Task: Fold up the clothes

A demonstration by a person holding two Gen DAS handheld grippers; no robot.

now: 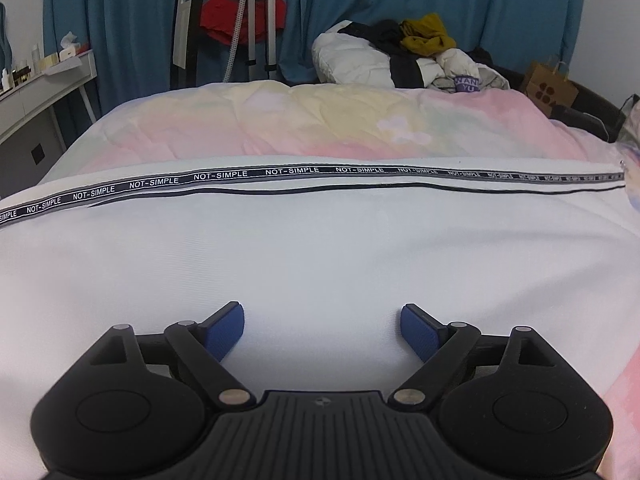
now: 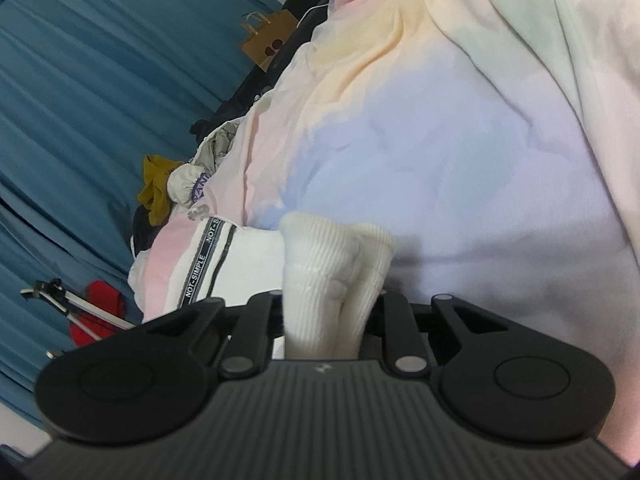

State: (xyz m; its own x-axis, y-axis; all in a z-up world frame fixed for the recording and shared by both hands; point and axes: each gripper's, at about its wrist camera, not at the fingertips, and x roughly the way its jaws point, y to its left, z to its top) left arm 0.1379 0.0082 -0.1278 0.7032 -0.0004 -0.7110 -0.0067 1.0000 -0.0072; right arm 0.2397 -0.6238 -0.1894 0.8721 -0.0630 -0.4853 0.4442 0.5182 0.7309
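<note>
A white garment (image 1: 320, 248) with a black "NOT-SIMPLE" stripe (image 1: 224, 176) lies spread flat across the bed. My left gripper (image 1: 322, 330) is open just above the white fabric, blue pads (image 1: 224, 330) wide apart, holding nothing. In the right wrist view my right gripper (image 2: 328, 316) is shut on the garment's white ribbed cuff (image 2: 328, 264), which bunches up between the jaws. The striped part of the garment (image 2: 204, 264) trails off to the left. The right fingertips are hidden by the cuff.
A pastel pink, yellow and blue duvet (image 1: 320, 120) covers the bed. A pile of clothes (image 1: 404, 56) lies at the far side. A tripod (image 1: 260, 20), a chair, a white desk (image 1: 40, 80), a paper bag (image 1: 550, 88) and blue curtains stand beyond.
</note>
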